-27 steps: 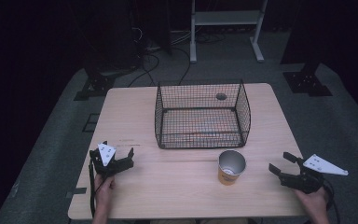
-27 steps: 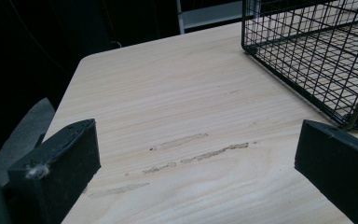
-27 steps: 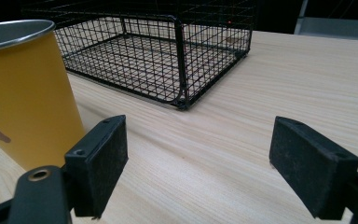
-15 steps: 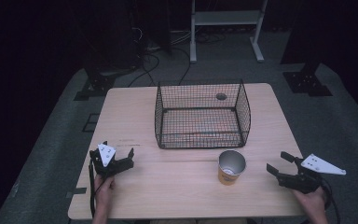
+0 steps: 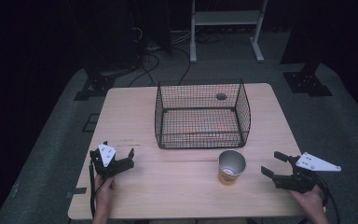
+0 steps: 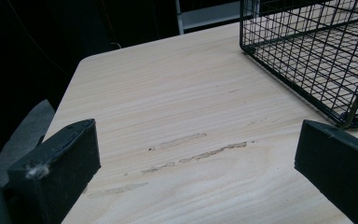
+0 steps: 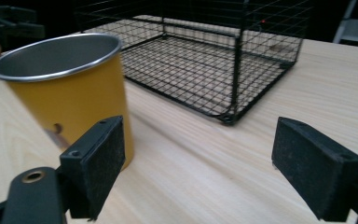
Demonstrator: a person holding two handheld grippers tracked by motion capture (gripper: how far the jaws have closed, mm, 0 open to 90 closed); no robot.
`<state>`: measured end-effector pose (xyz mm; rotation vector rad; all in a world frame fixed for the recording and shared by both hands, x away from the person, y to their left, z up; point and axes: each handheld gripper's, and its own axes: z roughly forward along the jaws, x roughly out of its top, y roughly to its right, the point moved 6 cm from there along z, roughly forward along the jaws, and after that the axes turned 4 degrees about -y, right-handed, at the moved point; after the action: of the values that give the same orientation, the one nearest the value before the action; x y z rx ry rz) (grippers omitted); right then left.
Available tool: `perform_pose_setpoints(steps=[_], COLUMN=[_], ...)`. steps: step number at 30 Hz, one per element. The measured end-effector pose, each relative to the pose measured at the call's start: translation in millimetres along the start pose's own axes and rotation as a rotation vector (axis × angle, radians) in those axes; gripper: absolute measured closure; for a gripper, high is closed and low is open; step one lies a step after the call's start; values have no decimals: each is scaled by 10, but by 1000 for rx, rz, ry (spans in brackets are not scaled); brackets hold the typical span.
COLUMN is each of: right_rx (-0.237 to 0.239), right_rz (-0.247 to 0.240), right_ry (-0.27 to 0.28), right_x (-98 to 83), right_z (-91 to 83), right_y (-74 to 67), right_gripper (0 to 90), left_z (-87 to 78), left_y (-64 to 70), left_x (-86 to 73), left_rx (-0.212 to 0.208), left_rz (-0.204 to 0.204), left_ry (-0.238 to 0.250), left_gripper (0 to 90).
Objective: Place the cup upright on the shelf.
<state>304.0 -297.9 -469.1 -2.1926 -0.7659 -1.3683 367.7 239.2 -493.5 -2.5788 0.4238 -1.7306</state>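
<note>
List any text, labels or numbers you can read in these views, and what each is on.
No readable text anywhere.
Yellow metal cup: a dark mark low on its side, partly behind the right claw; cannot tell if it is print.
Wire basket, table: no lettering visible.

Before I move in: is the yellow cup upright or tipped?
Upright: the cup stands on its base on the table, open rim up.

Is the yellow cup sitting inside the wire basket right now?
No. In the high view the yellow cup stands upright on the bare table, outside and in front of the wire basket.
</note>
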Motion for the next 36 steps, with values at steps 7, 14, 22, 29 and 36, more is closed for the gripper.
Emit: perform_pose_setpoints(steps=[7,14,22,29,36], right_rx=[52,85,110,115,122], right_rz=[-30,-68,-97,-114,-127], right_ry=[-36,-45,-57,-68,-76], right_x=[0,47,65,74,78], right_z=[23,41,54,82,113], right_y=[-146,-279,-394,-477,-554], right_gripper=[142,131,127,101,84], left_z=[-2,-3,-6,-6,-7], left_y=[-2,-4,-3,-3,-3], left_x=[-1,0,-1,-1,0], left_rx=[2,1,1,1,1], left_rz=[0,-2,1,0,-1], left_ry=[1,4,3,2,4], left_gripper=[0,0,0,0,0])
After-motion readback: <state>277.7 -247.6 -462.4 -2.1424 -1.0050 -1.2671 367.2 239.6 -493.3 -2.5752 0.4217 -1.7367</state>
